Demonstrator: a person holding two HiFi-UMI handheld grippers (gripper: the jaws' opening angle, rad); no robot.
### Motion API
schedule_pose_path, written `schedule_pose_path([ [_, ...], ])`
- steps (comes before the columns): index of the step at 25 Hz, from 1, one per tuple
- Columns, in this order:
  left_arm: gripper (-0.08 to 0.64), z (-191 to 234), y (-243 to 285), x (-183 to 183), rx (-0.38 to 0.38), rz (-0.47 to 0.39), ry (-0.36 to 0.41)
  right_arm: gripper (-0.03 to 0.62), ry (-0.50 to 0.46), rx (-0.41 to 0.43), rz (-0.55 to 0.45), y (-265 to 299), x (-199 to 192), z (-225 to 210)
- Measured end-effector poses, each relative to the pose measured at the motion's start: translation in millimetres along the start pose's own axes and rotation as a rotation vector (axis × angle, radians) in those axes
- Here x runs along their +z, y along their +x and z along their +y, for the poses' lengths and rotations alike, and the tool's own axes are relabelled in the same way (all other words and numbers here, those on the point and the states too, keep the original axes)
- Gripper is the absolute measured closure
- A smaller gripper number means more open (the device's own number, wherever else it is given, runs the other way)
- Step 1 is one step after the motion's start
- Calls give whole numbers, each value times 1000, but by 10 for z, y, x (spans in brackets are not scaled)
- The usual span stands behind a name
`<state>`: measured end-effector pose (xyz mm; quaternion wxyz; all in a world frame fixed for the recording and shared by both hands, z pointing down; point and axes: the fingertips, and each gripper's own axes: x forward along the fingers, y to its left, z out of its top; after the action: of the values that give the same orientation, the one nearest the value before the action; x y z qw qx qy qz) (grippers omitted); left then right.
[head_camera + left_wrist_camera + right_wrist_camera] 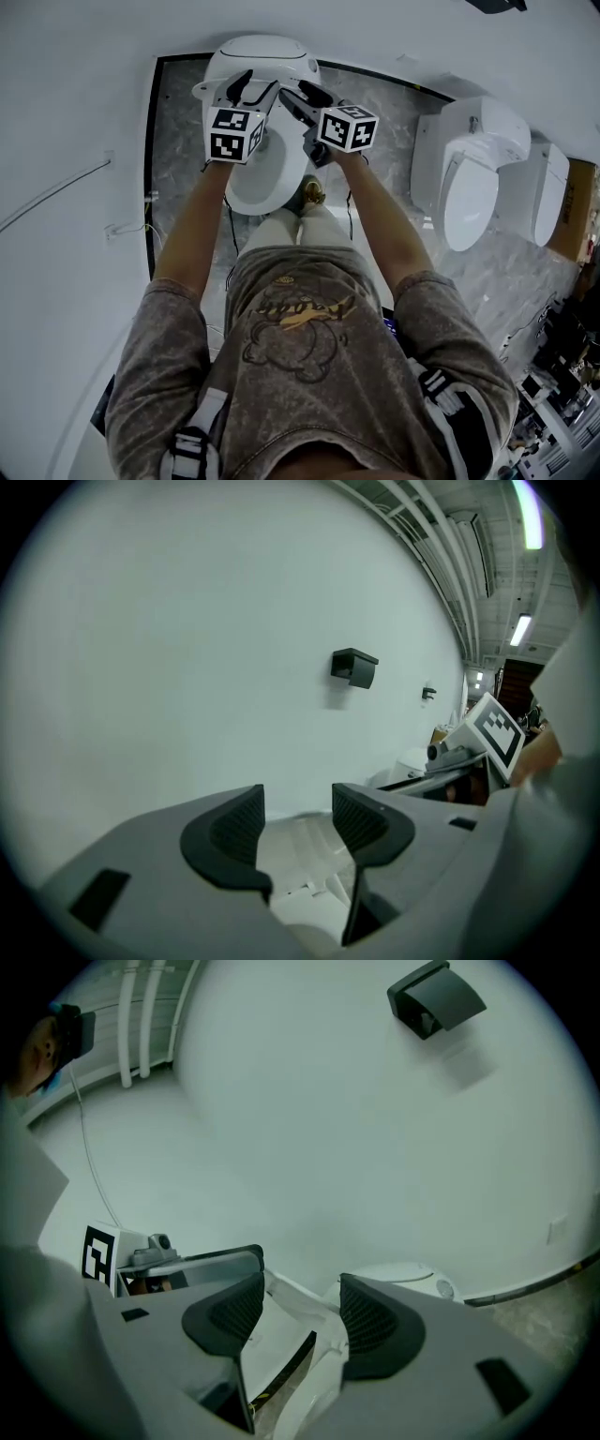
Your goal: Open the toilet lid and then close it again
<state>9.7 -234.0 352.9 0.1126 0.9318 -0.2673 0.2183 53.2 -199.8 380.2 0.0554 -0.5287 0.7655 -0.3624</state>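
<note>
over the white toilet (265,54), which stands against a white wall on a grey marble floor (178,141), the person holds both grippers close side by side. the toilet lid (204,90) is raised: in the head view its upper edge shows as a white strip just under the black fingers, and the bowl (262,183) lies uncovered below it, nearer to the person. the left gripper (253,91) points toward the wall and a little down. in the left gripper view the left gripper (298,813) has its two ribbed pads well apart, and the white surface of the toilet lid (305,855) shows in the gap and below it; i cannot tell if a pad touches it. the right gripper (302,99) is just beside the left one. in the right gripper view the right gripper (302,1302) also has its pads apart, and the toilet lid (277,1335) runs tilted between them, with a dark line along its edge; it lies very near the left pad, but no pressing is visible. behind it the rounded back part of the toilet (412,1274) shows. each gripper carries a marker cube (234,133), and each gripper view shows the cube of the other gripper at its side. a black box (353,667) hangs on the wall above. a second toilet (473,178) stands well apart, at the person's right.
</note>
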Motion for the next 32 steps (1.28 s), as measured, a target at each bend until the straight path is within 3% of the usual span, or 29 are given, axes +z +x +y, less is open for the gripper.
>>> schedule_pose_path([
  [7, 355, -182, -400, -286, 71, -12, -15, 374, -8, -5, 9, -233, -366, 196],
  [16, 372, -419, -1006, -928, 157, 21, -54, 393, -47, 21, 106, -485, -1113, 554],
  [32, 376, -887, -1566, -2619, 107, 226, -184, 400, 2, -85, 265, -803, -2720, 642],
])
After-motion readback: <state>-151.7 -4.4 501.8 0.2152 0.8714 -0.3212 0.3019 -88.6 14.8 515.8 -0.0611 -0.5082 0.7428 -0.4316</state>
